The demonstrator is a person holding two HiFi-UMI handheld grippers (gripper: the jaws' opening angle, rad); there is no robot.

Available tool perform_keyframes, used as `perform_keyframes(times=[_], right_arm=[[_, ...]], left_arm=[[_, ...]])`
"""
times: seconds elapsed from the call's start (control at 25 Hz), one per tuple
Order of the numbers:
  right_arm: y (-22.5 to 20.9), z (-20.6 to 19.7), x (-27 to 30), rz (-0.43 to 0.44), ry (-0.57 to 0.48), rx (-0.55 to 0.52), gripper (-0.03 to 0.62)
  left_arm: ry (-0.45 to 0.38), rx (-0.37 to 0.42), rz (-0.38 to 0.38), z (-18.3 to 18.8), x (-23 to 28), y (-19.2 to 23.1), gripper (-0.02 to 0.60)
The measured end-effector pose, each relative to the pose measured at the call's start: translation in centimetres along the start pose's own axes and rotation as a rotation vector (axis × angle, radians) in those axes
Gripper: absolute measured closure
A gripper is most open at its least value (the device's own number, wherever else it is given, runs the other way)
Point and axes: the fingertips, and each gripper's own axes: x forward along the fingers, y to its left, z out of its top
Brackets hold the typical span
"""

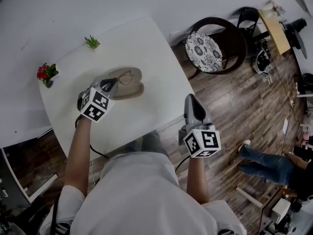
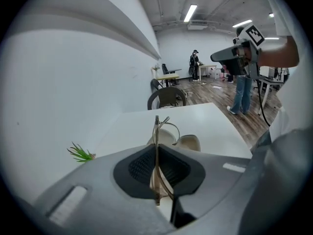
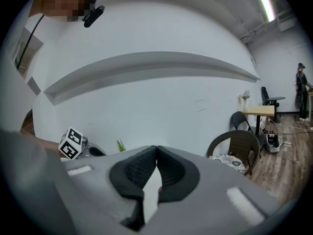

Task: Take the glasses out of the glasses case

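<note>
Step in hand, as I judge it: lifting the glasses clear of the case.

Left tool (image 1: 113, 83) is clamped on the glasses (image 2: 157, 131). A thin bar of the frame runs upright between the pads, pinched edge-on. The lens end sits just over the open glasses case (image 1: 131, 90), which lies on the white desk (image 1: 146, 43). I cannot tell whether the frame touches the case lining. Right tool (image 3: 157, 152) is closed on nothing, held well away from the case, past the desk's edge.

To do this well:
- Raise straight up from the case, slowly, with no twist. The grip is on one narrow bar, so the frame may pivot or slip.
- Keep the squeeze moderate, since the thin frame may bend.
- The case is unheld and may drag along if a temple catches. The right tool could steady its near half.
- Set the glasses down just beside the case, lenses up.
</note>
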Motion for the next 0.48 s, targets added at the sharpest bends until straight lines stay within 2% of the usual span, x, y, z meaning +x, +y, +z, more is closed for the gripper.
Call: perform_keyframes(times=[0.2, 0.48], right_arm=[[2.0, 0.6, -0.4, 0.021, -0.026, -0.01, 0.591], [4.8, 1.3, -1.1, 0.056, -0.057, -0.022, 0.591]], left_arm=[[-0.092, -0.071, 0.089, 0.9, -3.8, 1.3, 0.557], [-0.212, -0.128, 0.191, 2.0, -9.2, 2.4, 0.557]])
